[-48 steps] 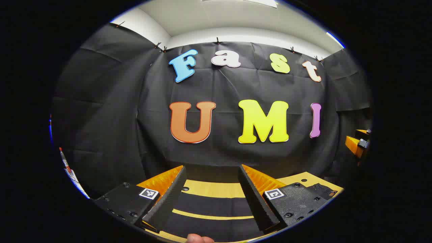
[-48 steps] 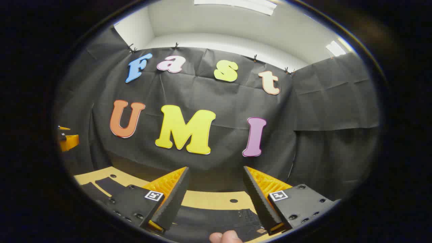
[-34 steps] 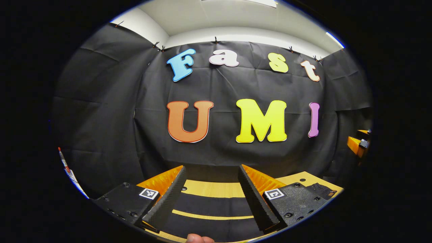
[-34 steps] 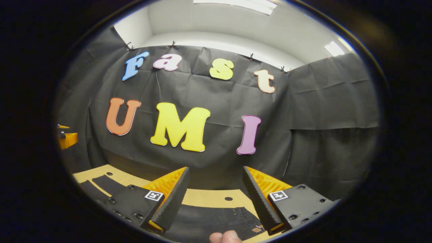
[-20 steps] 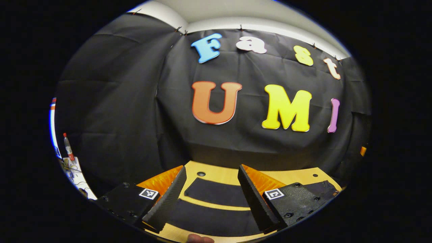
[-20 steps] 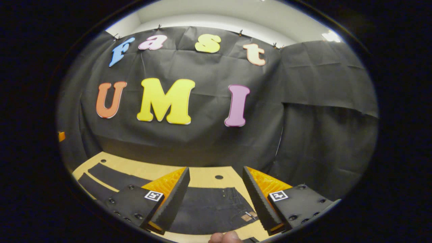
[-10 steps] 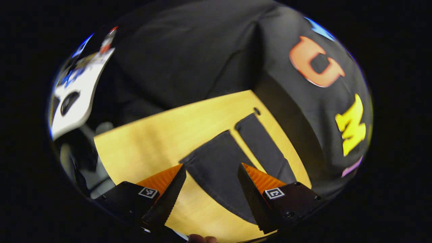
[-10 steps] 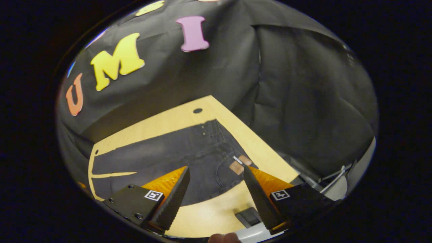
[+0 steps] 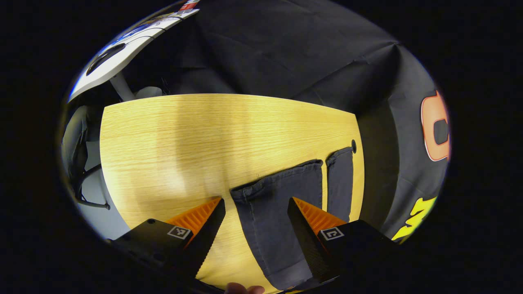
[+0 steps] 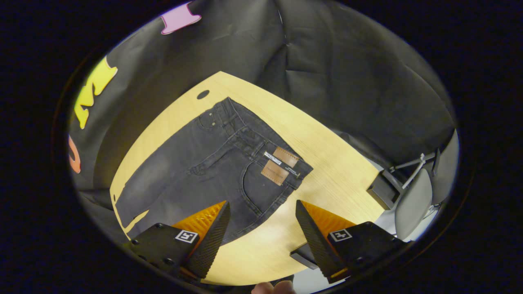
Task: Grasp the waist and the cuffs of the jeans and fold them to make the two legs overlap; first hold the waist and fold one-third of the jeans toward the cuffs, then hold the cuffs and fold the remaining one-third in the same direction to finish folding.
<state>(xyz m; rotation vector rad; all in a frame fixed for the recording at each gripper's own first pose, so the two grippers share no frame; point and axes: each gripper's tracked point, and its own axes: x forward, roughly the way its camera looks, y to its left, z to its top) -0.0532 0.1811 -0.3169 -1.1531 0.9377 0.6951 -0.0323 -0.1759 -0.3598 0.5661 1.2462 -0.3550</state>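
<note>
One wooden table (image 9: 171, 134), one pair of dark jeans (image 10: 212, 163) spread flat on it, two legs, two cuffs (image 9: 278, 179) side by side. Both grippers, left gripper (image 9: 255, 210) and right gripper (image 10: 262, 212), hover above the jeans, jaws spread, holding nothing.

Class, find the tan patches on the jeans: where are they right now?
In the right gripper view, the tan patches sit on the waistband of the jeans, at the end nearest the table's right side, above and ahead of the open right gripper.
</note>
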